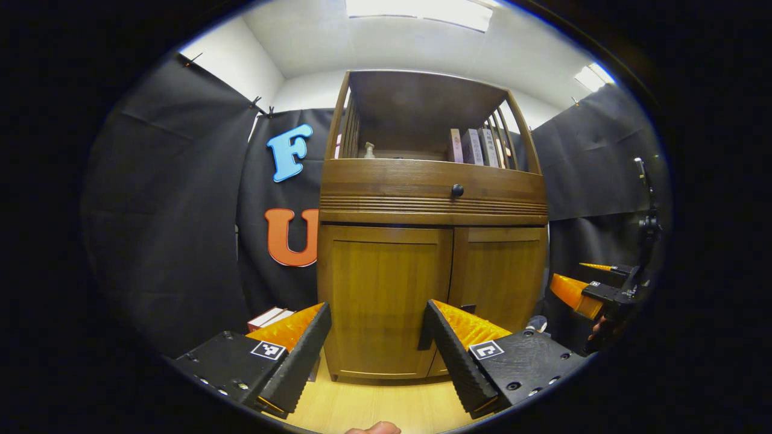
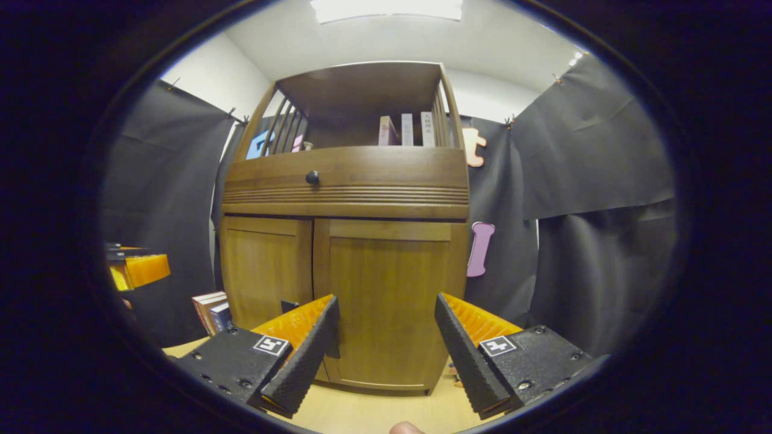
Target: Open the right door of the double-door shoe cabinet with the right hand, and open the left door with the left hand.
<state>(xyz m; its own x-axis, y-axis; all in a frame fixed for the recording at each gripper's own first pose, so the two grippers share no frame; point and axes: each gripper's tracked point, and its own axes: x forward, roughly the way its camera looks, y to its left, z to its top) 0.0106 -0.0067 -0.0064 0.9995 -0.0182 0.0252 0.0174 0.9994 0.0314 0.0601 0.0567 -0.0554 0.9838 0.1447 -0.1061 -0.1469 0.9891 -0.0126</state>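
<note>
- The cabinet [image 1: 431,241] stands on the wood floor [image 1: 374,407] against the black cloth wall; both lower doors are shut.
- In the left gripper view, the left door [image 1: 386,301] fills the space straight ahead of the left gripper [image 1: 377,337], whose fingers are spread wide with nothing between them.
- In the right gripper view, the right door [image 2: 389,301] lies dead ahead of the right gripper [image 2: 386,337], its fingers also spread apart and empty.
- The right gripper also shows far off at the right edge of the left gripper view; the left one at the left edge of the right gripper view.
- Handling, as a judgement: the doors look like rigid wood panels on side hinges, likely light to swing but stiff, with a smooth finish that may slip under a weak pinch.
- Where to hold: a small dark tab [image 1: 467,308] sits low near the centre seam, seen also in the right gripper view [image 2: 289,305]; its exact form is unclear. Otherwise the inner edge by the seam [image 1: 453,295] is the best spot, farthest from the hinges.
- The knob [image 1: 457,190] above belongs to the drawer [image 1: 431,190], not the doors.
- Books [image 1: 476,146] and a bottle [image 1: 368,150] rest on the upper shelf; more books [image 2: 211,307] sit on the floor beside the cabinet.
</note>
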